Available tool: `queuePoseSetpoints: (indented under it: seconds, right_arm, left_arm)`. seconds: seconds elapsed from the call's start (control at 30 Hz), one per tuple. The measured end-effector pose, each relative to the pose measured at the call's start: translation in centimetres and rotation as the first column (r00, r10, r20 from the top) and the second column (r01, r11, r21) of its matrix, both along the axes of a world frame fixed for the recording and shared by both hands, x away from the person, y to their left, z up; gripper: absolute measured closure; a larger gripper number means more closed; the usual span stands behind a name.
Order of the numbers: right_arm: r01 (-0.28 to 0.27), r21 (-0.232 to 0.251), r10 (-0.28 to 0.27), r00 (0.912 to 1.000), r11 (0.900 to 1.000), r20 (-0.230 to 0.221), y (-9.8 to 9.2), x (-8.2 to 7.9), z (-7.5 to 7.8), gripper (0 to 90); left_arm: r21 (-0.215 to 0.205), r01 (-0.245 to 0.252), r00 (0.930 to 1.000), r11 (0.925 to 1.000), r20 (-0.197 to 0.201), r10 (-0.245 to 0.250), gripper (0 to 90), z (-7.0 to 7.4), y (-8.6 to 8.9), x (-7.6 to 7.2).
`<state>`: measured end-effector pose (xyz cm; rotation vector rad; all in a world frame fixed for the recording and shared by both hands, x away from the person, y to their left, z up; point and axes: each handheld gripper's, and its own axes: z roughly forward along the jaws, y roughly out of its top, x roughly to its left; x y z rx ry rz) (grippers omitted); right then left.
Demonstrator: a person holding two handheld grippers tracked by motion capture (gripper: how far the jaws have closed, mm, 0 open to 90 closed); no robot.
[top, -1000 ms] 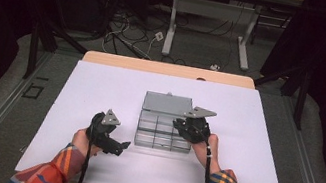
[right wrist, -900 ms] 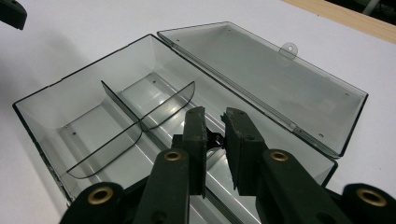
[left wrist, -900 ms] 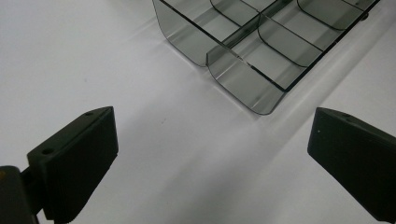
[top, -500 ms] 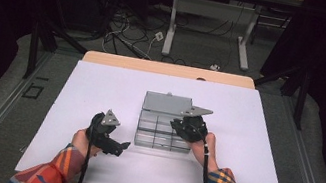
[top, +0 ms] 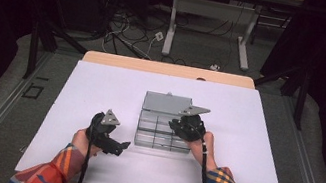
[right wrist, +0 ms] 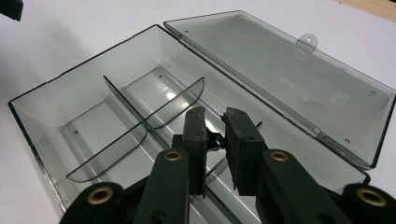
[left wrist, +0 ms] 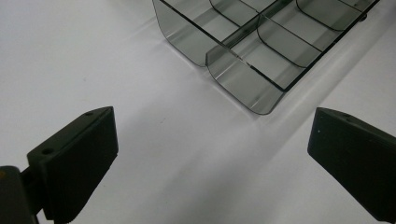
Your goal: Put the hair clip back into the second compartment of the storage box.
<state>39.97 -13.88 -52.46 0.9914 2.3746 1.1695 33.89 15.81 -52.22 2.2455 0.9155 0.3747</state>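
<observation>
Now the box (top: 164, 131) lies mid-worktop (top: 100, 90), its lid (right wrist: 299, 79) flat open behind it. Right tongs (right wrist: 215, 135) reach into the box, nearly closed on a small dark piece (right wrist: 215, 139). Left tongs (left wrist: 210, 154) hover wide apart and empty, just beside the box's corner.

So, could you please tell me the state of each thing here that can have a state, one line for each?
Organizer box: open, resting on the white table, compartments look empty.
Lid: folded fully back, lying flat behind the box.
Dividers: standing upright inside the box.
Left gripper: open, nothing between the jaws, beside the box.
Right gripper: over the box, nearly shut on a small dark object.
</observation>
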Motion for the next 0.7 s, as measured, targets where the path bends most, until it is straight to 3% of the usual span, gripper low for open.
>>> queuePoseSetpoints:
  seconds: [0.7]
  right_arm:
    - [0.002,-0.008,-0.002,1.0000,1.000,-0.006,0.38,0.32,-0.41,79.0]
  left_arm:
    - [-0.008,-0.003,1.0000,1.0000,-0.007,0.003,1.8,-0.10,-0.08,0.06]
